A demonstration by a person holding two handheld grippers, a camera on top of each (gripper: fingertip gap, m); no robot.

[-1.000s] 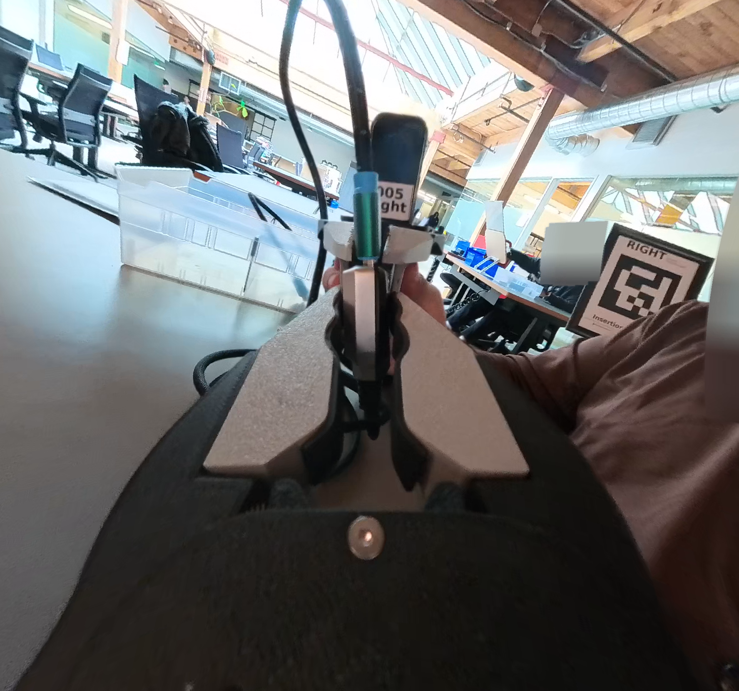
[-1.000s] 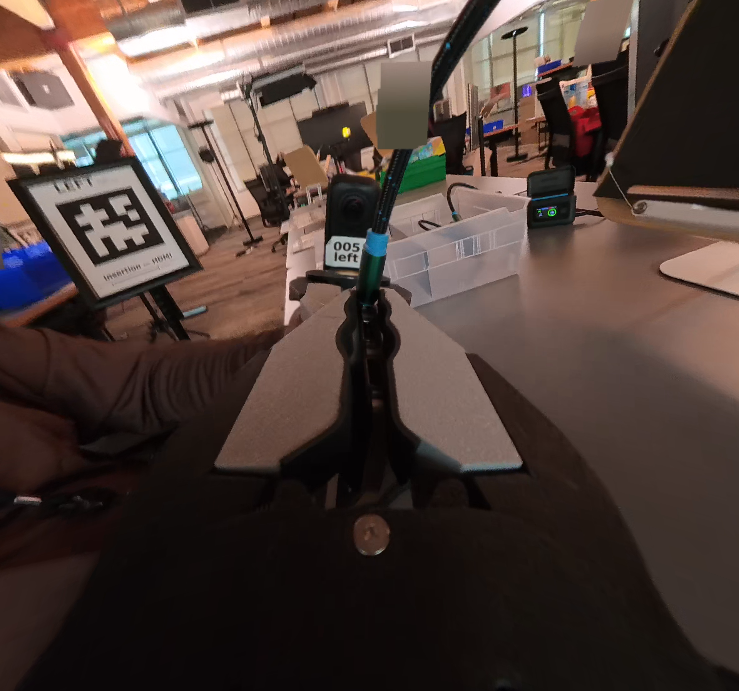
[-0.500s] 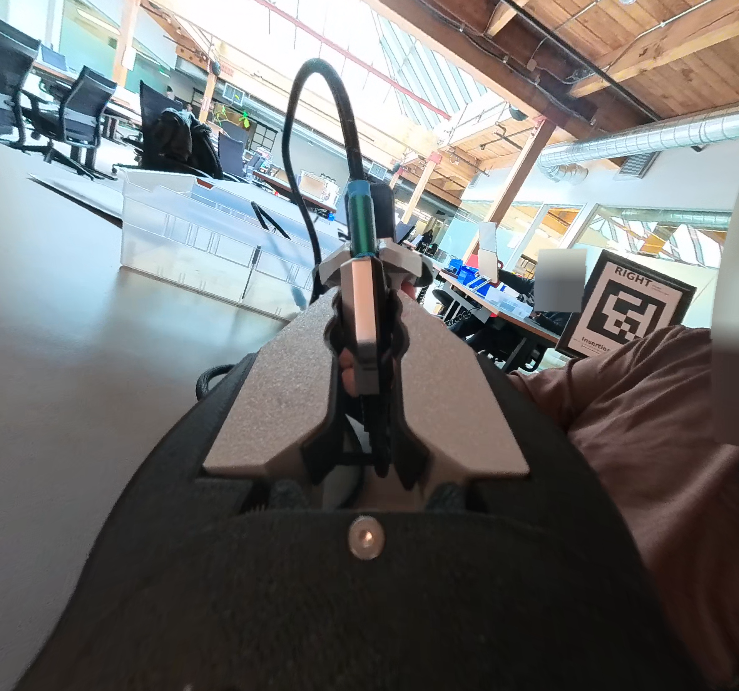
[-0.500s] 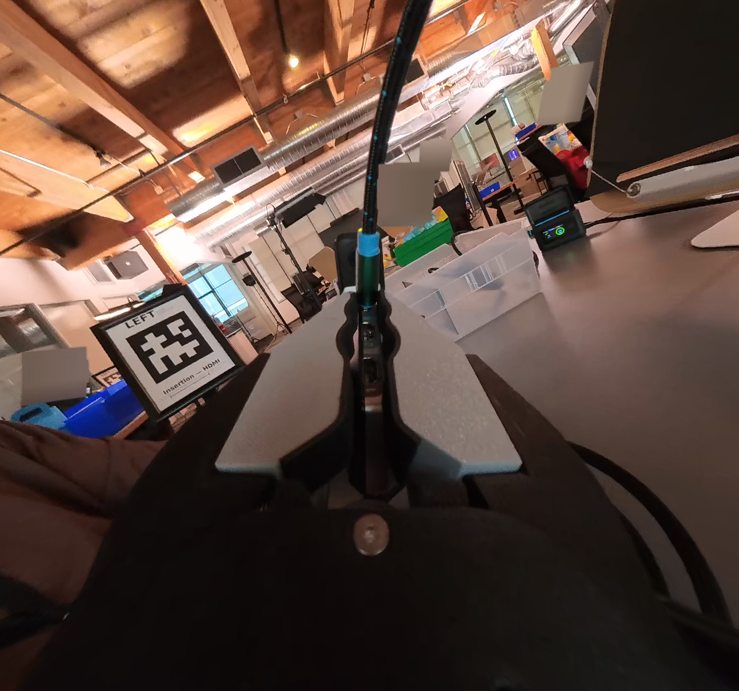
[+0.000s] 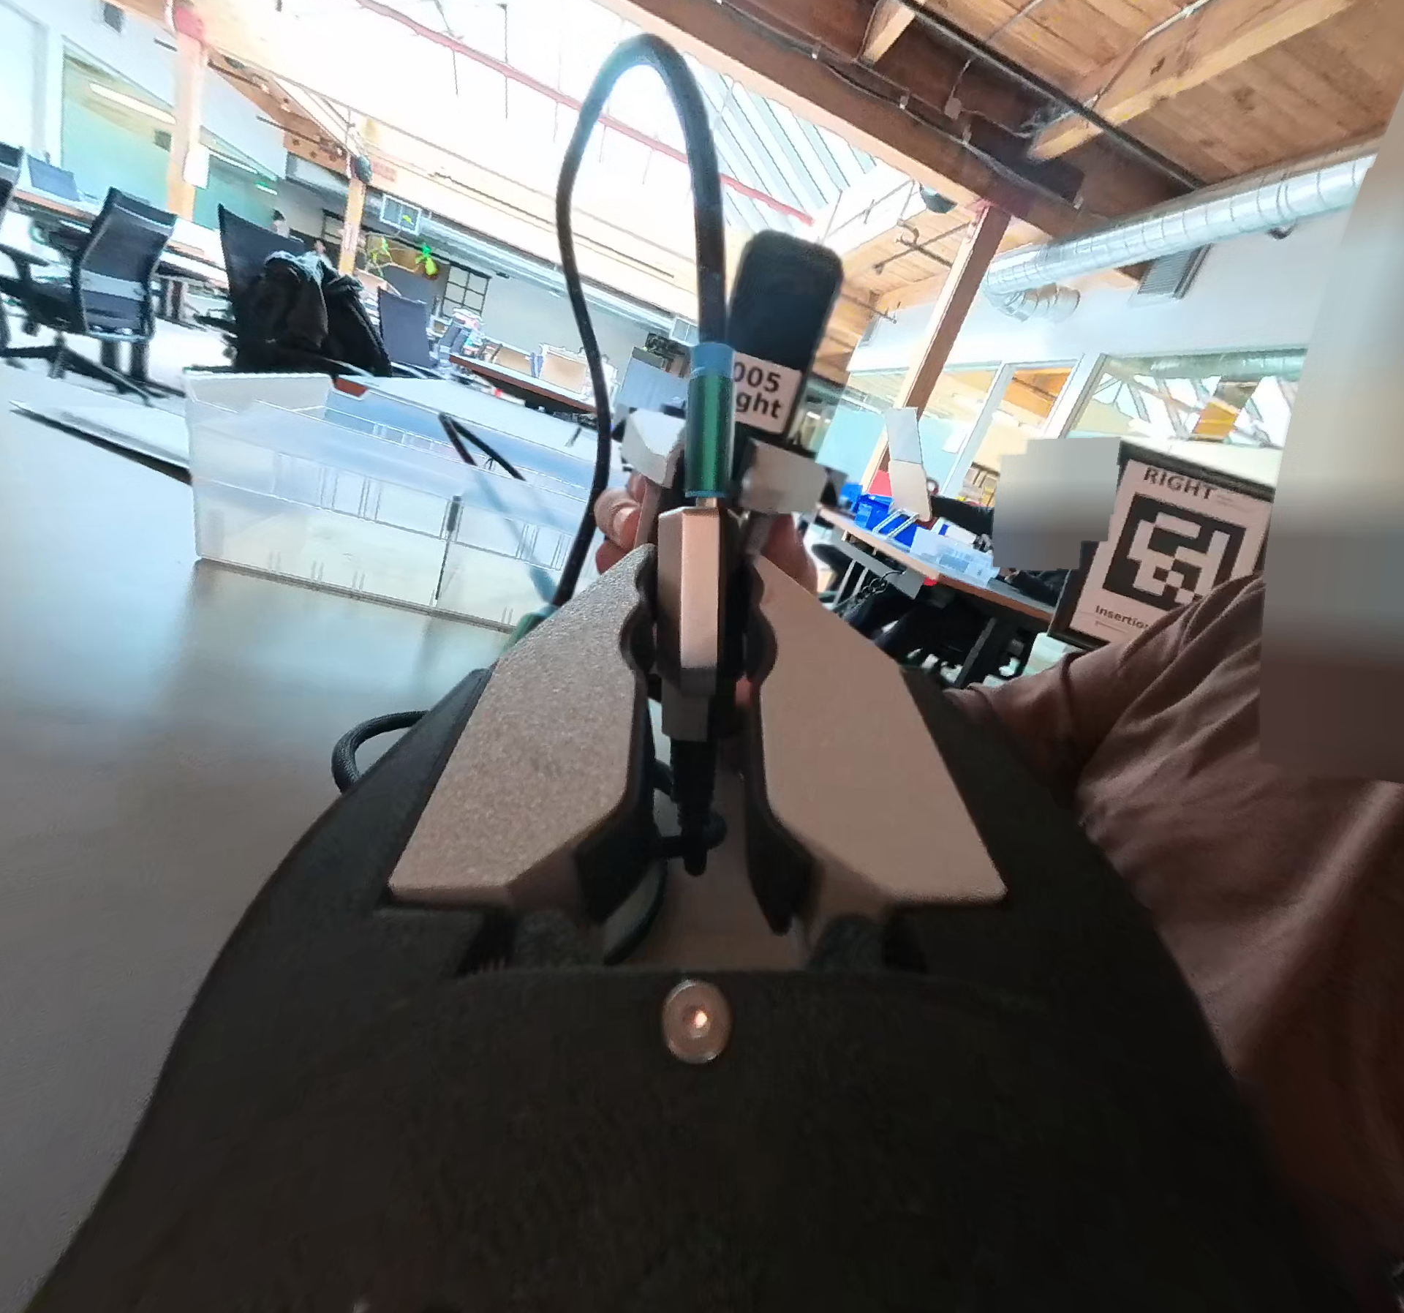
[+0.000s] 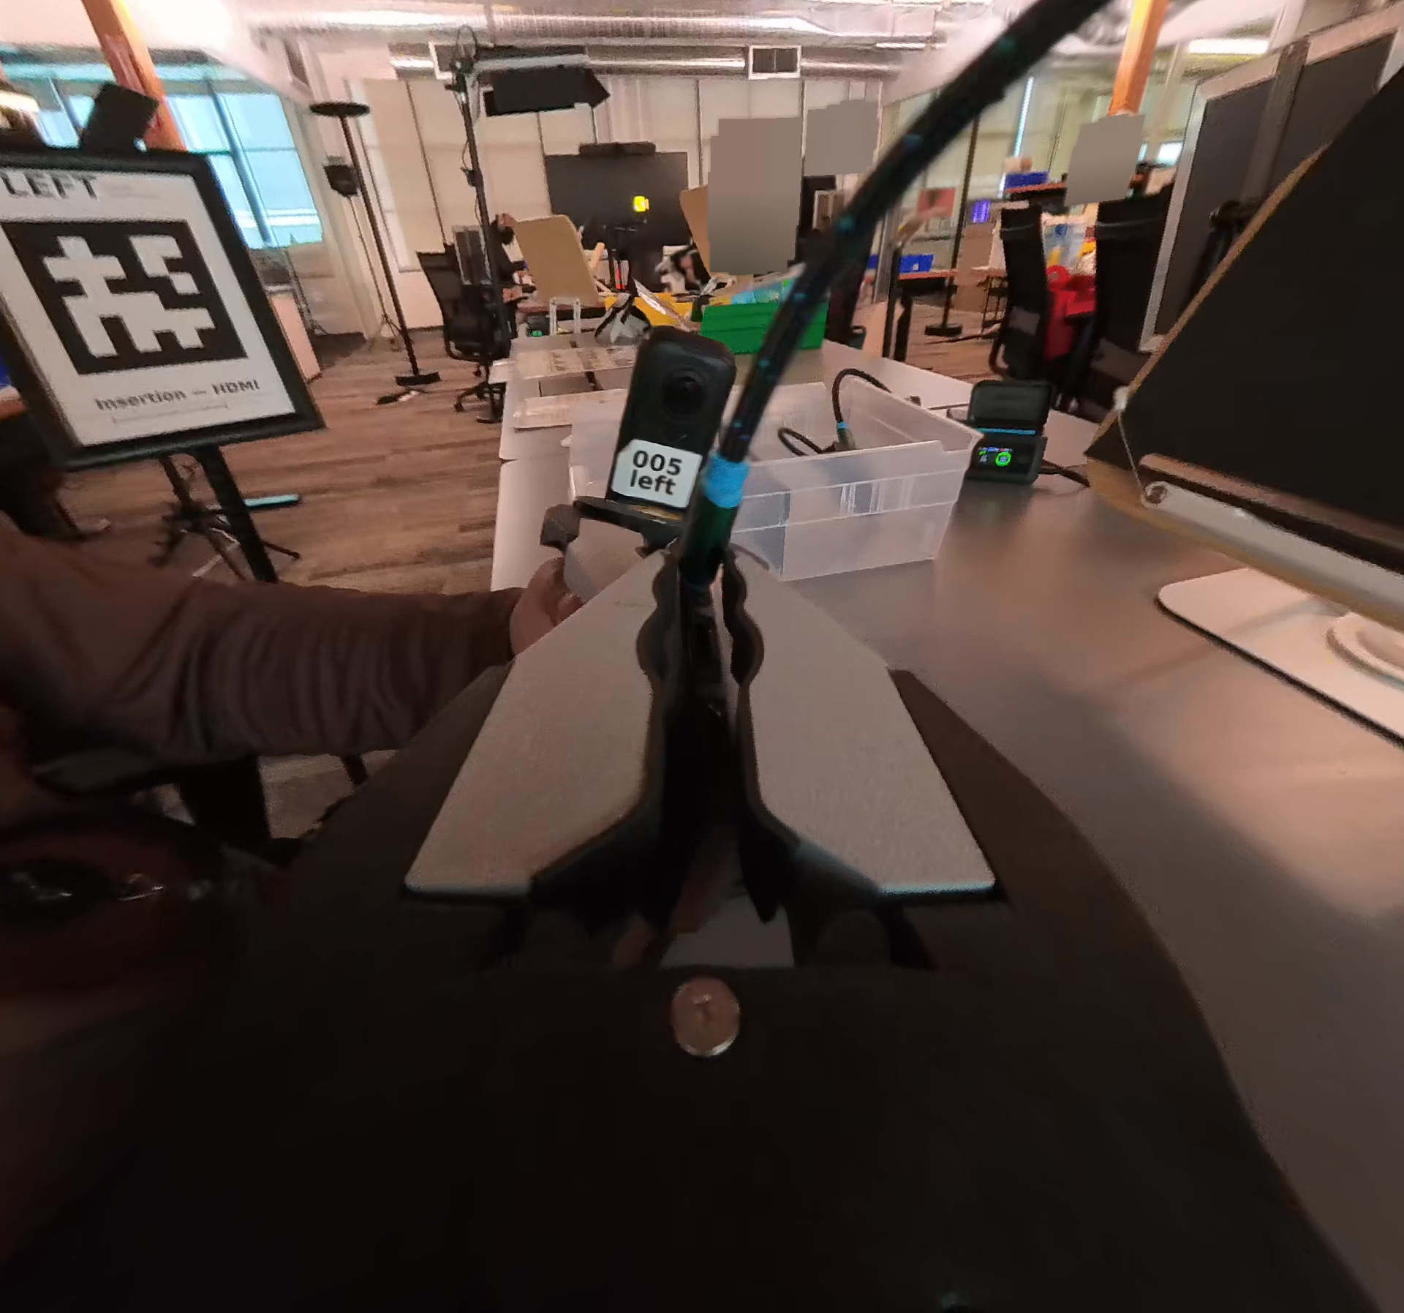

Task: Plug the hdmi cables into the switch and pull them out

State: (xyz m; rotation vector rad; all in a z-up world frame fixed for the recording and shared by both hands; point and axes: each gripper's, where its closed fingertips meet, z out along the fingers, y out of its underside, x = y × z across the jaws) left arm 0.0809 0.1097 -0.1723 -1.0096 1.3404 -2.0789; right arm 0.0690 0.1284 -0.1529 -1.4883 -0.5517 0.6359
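In the left wrist view my left gripper [image 5: 700, 615] is shut on a silver HDMI switch [image 5: 687, 592] and holds it upright above the dark table [image 5: 152, 706]. A green HDMI plug [image 5: 706, 433] with a blue band meets the switch's far end by its metal tip. Its black cable [image 5: 585, 228] loops up and back down. My right gripper [image 5: 714, 459] faces me with its fingers on either side of the plug. In the right wrist view my right gripper [image 6: 699, 592] is shut on the same green plug [image 6: 713, 520]. The switch is hidden behind its fingers.
A clear plastic bin [image 5: 365, 486] stands on the table, and in the right wrist view [image 6: 843, 494] it holds another cable. A monitor foot [image 6: 1253, 630] and a small black device [image 6: 1007, 433] are at the right. Marker signs [image 5: 1170, 554] [image 6: 129, 304] stand beyond. A person's sleeve [image 5: 1177, 782] is close by. Left and right tips are no more than a few centimetres apart.
Both grippers swayed: the right wrist view tilted up toward the ceiling and came back down. The plug stayed at the switch's end, with a little more of its metal tip showing now.
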